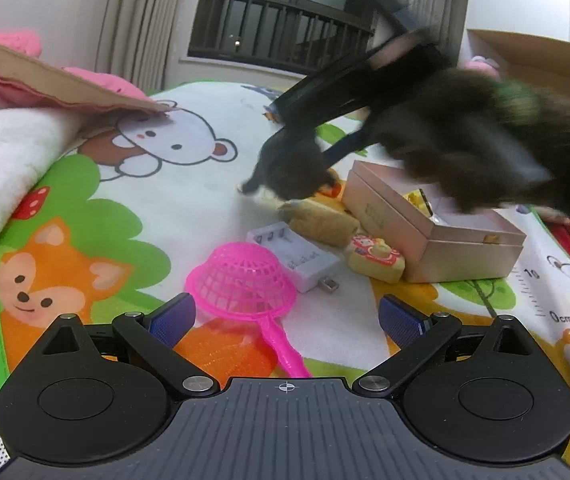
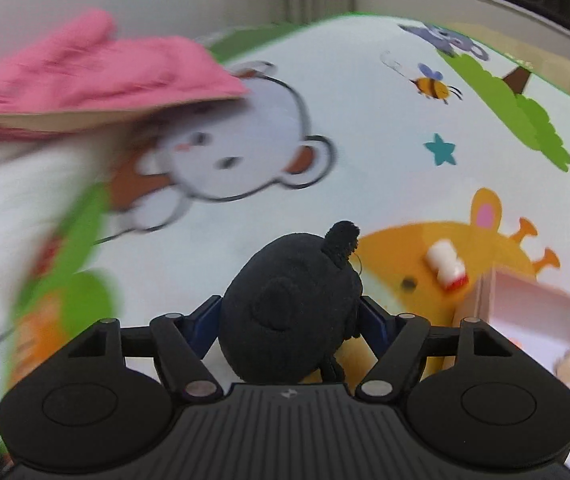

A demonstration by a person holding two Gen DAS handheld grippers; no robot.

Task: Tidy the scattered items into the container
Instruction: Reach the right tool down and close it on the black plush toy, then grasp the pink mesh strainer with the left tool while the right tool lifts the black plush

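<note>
Right claw clenched on black plush toy, bottom centre of frame, above play mat. Left claw released, low centre, pink strainer just ahead. Pink box right of centre, white charger and yellow toy beside it

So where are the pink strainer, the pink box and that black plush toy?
pink strainer (image 1: 243,276): left wrist view, on its mesh bowl.
pink box (image 1: 461,254): left wrist view, on its front wall.
black plush toy (image 2: 291,320): right wrist view, on its round body.
</note>
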